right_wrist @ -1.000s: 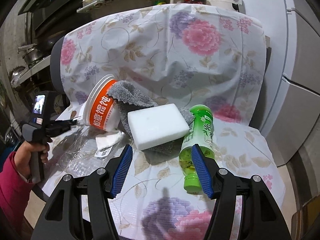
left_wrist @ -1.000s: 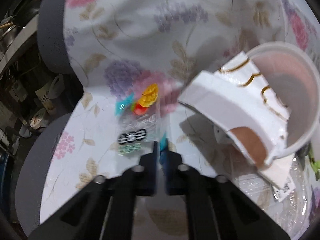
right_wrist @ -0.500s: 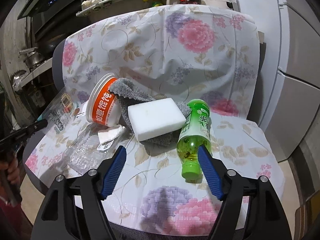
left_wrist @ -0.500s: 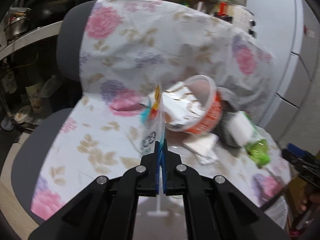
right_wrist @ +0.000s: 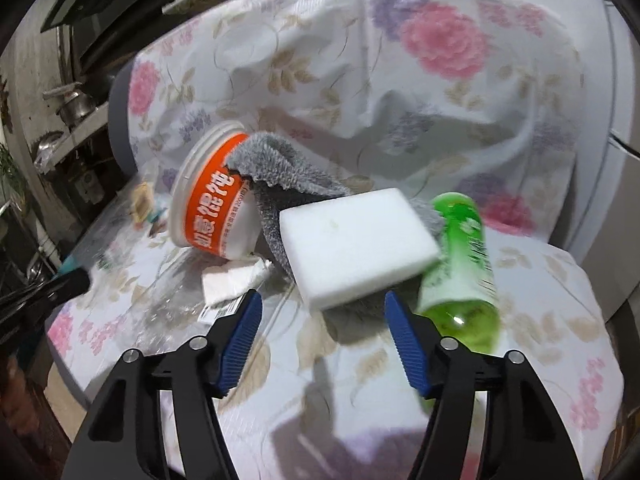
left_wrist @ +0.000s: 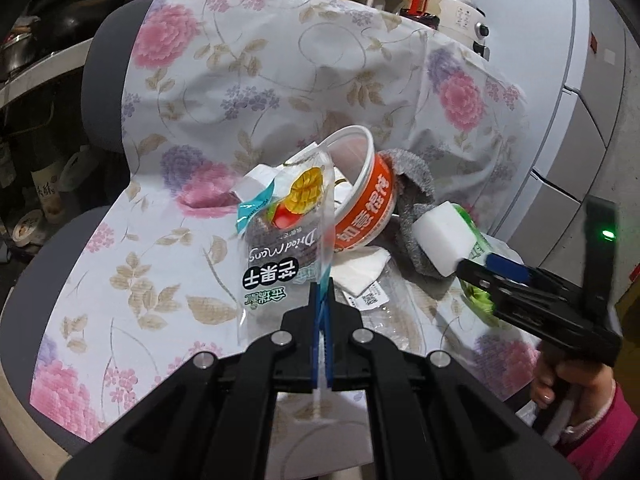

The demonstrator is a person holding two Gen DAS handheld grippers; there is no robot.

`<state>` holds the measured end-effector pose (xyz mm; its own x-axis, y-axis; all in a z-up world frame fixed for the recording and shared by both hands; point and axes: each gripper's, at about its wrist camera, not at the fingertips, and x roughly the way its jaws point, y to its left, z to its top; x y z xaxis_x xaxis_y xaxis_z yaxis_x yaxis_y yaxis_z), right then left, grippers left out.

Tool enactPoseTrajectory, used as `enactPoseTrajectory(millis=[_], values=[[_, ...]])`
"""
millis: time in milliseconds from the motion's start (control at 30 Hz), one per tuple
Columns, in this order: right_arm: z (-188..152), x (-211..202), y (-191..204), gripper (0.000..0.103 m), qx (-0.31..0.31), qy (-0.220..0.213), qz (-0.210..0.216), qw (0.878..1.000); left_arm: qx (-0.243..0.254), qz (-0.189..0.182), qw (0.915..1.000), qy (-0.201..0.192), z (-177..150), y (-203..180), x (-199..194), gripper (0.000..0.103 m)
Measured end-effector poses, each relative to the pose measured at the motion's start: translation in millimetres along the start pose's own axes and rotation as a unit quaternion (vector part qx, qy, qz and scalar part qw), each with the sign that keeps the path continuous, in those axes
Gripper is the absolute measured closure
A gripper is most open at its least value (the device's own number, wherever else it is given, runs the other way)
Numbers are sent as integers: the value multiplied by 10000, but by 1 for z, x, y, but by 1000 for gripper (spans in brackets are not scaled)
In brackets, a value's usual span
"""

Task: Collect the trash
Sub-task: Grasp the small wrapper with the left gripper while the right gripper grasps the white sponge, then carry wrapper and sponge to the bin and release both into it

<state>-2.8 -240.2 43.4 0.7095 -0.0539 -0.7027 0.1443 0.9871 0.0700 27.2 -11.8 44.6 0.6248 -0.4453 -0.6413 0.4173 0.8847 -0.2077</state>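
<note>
Trash is spread over a seat draped in a floral cloth (left_wrist: 160,264). In the left wrist view, a clear dried-mango wrapper (left_wrist: 286,236) is pinched by its lower edge between the closed blue pads of the left gripper (left_wrist: 321,308) and is held upright above the cloth. Just behind the wrapper, an orange-and-white instant-noodle cup (left_wrist: 362,192) is seen lying on its side, its mouth turned toward the camera, with a torn lid flap (left_wrist: 256,184) at its rim. A grey fluffy cloth (left_wrist: 416,196) is draped against the cup, and a white sponge block (left_wrist: 444,236) rests on it. A white paper scrap (left_wrist: 362,272) and crumpled clear film (left_wrist: 396,316) are seen lying in front of the cup. The right gripper (left_wrist: 500,268) is seen at the right edge, held by a hand (left_wrist: 560,376) in a pink sleeve.

In the right wrist view, the right gripper (right_wrist: 322,320) is held wide open, nothing between its blue pads, close above the near edge of the sponge block (right_wrist: 356,248). A green plastic bottle (right_wrist: 460,256) is seen lying just right of the sponge, touching it. The noodle cup (right_wrist: 216,208) lies to the left, with the grey cloth (right_wrist: 276,172) over its side and the paper scrap (right_wrist: 232,280) below it. The left gripper's dark tip (right_wrist: 60,286) is visible at the left edge.
</note>
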Motion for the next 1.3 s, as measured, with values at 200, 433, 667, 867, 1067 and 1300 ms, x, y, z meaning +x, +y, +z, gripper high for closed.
enactPoseTrajectory(millis=[200,433,667,867,1067,1300], values=[[9,27,-1,37,317,58,-287,9991,-10,17,10000,39,-2,2,3,103],[10,16,2,71,269,-115,-372,9989,17,40,10000,16,-5,1,0,103],[2,-32,-1,76,168,-389,-373,9984,44,90,9999,-107,-8,-2,-22,103],[-14,-94,-6,75,3,-722,-444,9964,168,-255,9991,-311,-10,-20,-52,103],[-41,-155,-29,75,80,-974,-767,9923,633,-1006,9923,-356,-18,-75,-62,103],[-79,-214,-68,74,295,-1074,-1543,9817,1302,-1866,9736,-195,-36,-152,-55,103]])
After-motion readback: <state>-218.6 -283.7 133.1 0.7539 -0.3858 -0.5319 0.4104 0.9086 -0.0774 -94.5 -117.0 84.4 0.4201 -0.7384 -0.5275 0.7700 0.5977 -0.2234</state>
